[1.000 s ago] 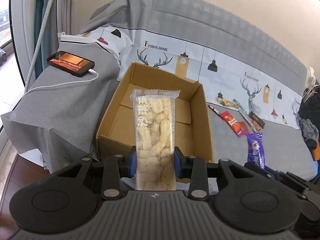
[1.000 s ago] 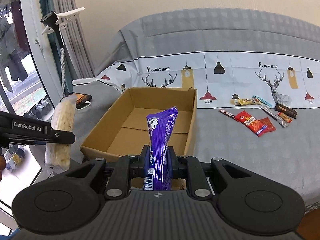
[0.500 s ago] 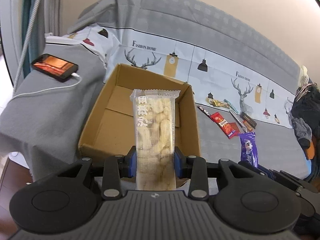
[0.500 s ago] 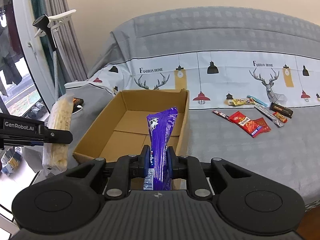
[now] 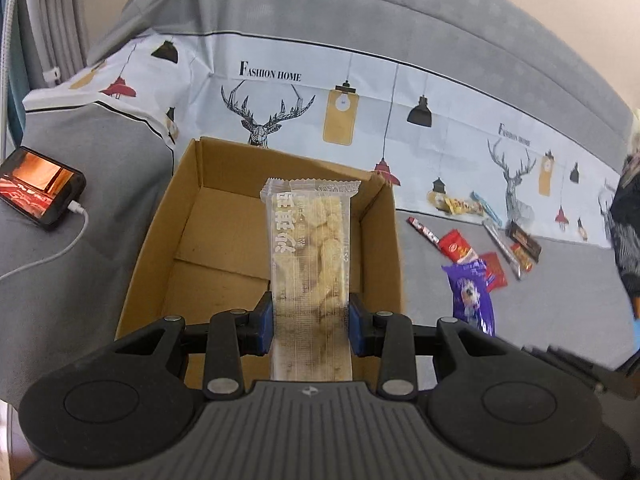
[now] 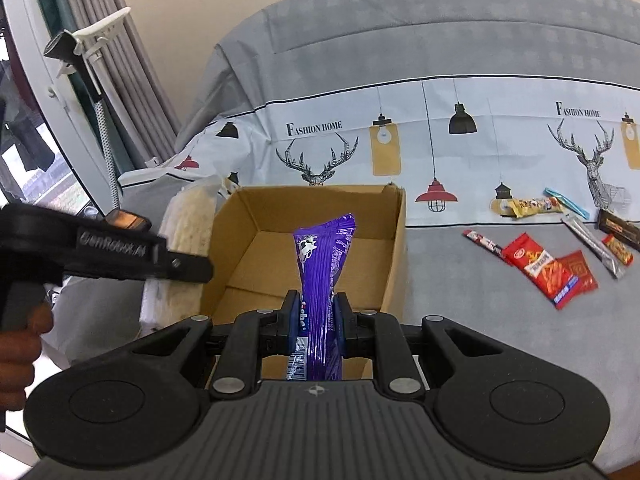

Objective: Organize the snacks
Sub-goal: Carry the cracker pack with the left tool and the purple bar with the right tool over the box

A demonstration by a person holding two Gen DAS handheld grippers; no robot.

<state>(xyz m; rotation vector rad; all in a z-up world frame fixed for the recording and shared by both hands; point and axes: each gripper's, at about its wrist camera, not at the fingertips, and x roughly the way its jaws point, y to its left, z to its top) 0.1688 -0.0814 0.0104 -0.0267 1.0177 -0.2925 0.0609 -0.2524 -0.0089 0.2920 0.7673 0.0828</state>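
Snacks: left gripper (image 5: 311, 322), tilted down over the cardboard box (image 5: 192, 240), clamps a clear crinkly bar (image 5: 310, 248); right gripper (image 6: 316, 320) pinches a glossy purple packet (image 6: 322, 264).

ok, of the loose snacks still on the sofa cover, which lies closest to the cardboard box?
The thin red-and-dark stick. It lies nearest the cardboard box, just left of the red packet; the yellow bar, blue strip and dark bar sit farther right.

Both cameras sit close behind their own claw and look forward and down. Both see the cardboard box (image 5: 192, 216) (image 6: 394, 240) on the sofa (image 5: 100, 184) (image 6: 480, 320); edges are probably distorted.
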